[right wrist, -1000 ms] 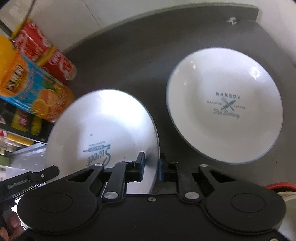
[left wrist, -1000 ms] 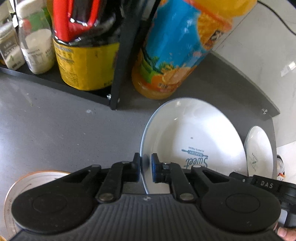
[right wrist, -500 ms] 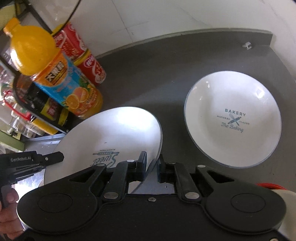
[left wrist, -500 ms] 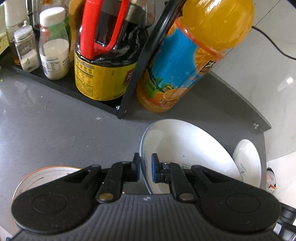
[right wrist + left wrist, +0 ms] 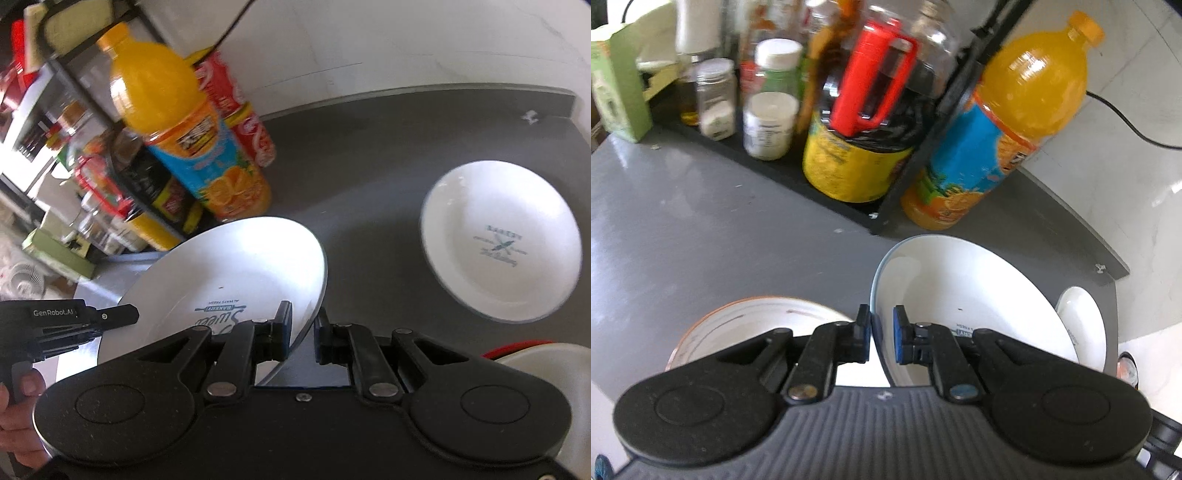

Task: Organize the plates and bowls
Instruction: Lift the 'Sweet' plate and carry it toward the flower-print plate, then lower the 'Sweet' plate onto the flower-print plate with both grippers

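Observation:
A white plate printed "Sweet Bakery" hangs tilted above the grey counter, held from both sides. My left gripper is shut on its left rim. My right gripper is shut on the opposite rim of the same plate. In the right wrist view, one of the left gripper's fingers reaches the plate's far edge, with a person's hand behind it. A second white plate printed "Bakery" lies flat on the counter to the right, also seen as the second plate.
An orange juice bottle and red cola cans stand behind the held plate. A black rack holds a dark jug and jars. An orange-rimmed bowl sits below my left gripper; a red-rimmed white bowl lies lower right.
Both grippers have risen and drawn back with the plate between them, so more of the bottles and rack shows. The second plate has stayed on the counter.

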